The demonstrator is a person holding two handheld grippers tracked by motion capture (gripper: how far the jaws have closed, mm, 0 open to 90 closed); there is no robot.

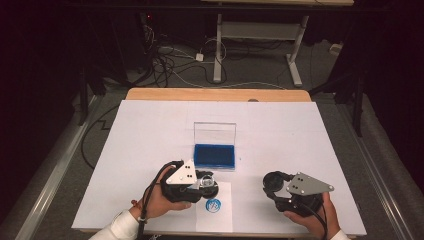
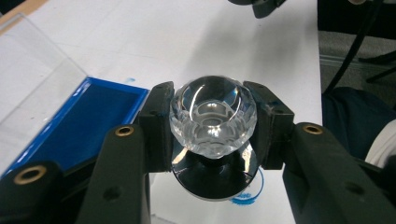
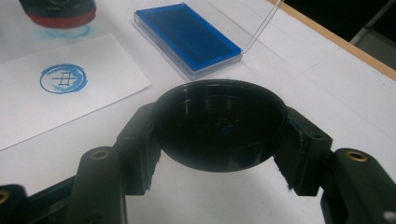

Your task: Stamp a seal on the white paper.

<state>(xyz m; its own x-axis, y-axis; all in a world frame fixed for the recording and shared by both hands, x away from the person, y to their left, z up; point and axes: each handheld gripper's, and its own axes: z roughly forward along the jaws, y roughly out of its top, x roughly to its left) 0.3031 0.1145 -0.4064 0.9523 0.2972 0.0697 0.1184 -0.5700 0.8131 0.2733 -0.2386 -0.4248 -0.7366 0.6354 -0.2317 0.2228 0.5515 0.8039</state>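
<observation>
We saw left claw (image 2: 212,123) pinching stamp (image 2: 212,116) by its clear faceted knob: hard, slick, prob. light; right claw (image 3: 219,135) clamped on black cap (image 3: 219,123).

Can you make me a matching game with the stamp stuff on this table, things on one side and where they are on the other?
Things:
1. clear faceted-knob stamp
2. round black plastic cap
3. blue ink pad in its clear open case
4. blue round stamped mark

Places:
A. on the small white paper sheet
B. in the right tongs
C. in the left tongs
D. on the table beyond both tongs

Pairs: 1-C, 2-B, 3-D, 4-A
</observation>
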